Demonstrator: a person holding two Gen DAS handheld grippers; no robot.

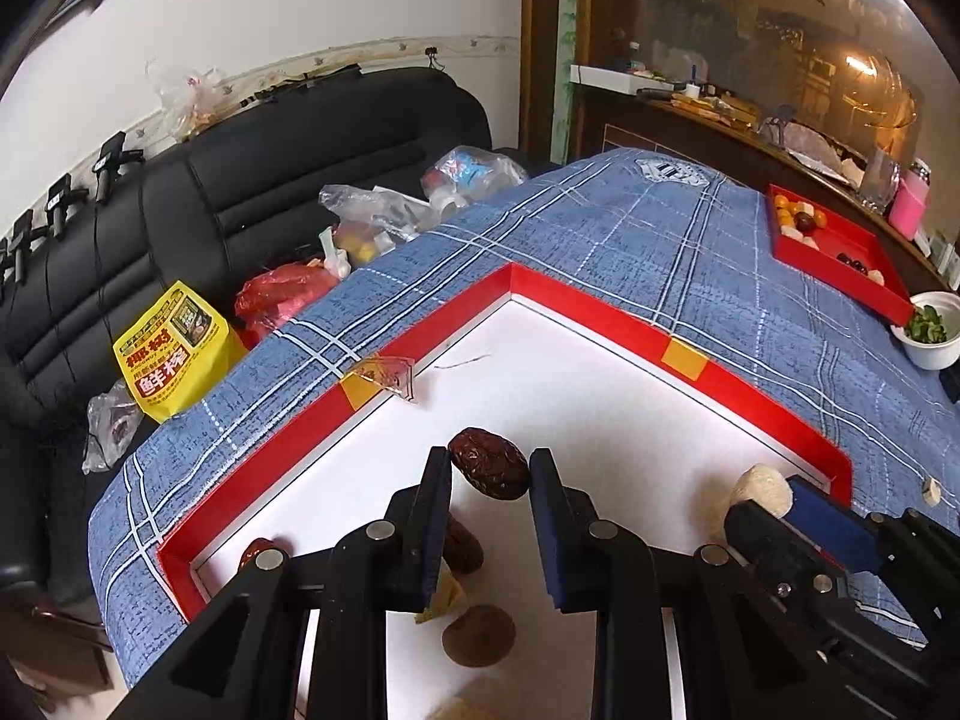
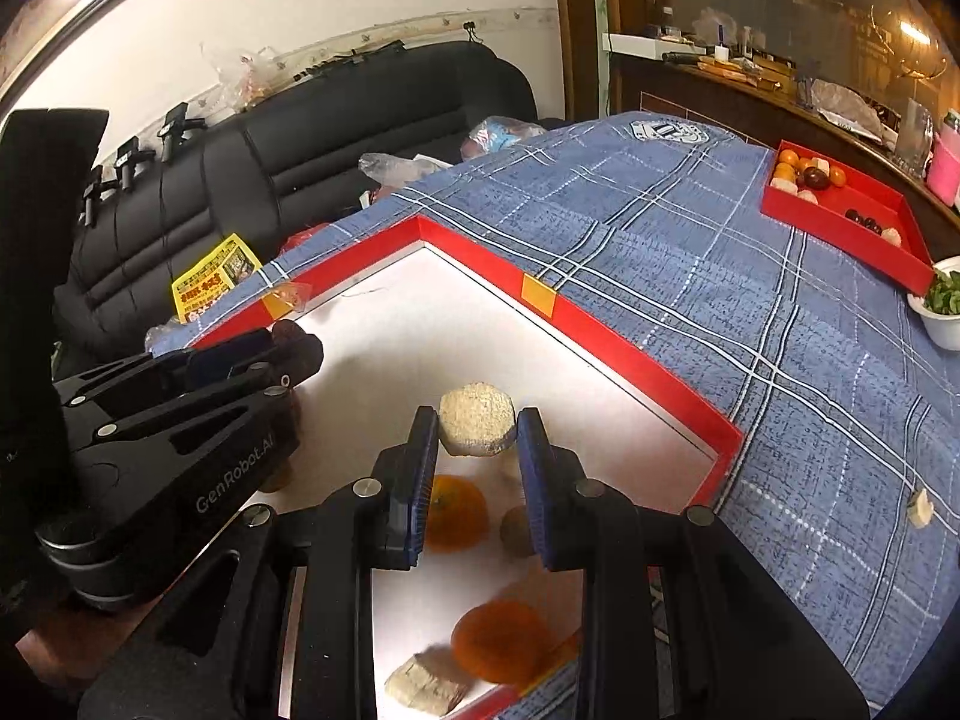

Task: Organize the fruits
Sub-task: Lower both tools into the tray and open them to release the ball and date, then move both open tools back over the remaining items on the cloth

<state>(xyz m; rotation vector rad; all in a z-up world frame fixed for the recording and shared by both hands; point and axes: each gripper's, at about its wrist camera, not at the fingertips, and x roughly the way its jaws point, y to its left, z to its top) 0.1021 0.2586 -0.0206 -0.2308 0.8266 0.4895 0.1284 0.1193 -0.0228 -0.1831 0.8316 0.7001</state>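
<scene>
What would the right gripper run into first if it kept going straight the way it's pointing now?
The right gripper, shut on a pale beige chunk, points down at the big tray's white floor, which looks bare ahead of the chunk. Probably it would meet the floor first, before the red rim; depth is unclear.

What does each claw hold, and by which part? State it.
Left claw grips a dried red date across its sides. Right claw grips a pale cut chunk by its opposite sides.
</scene>
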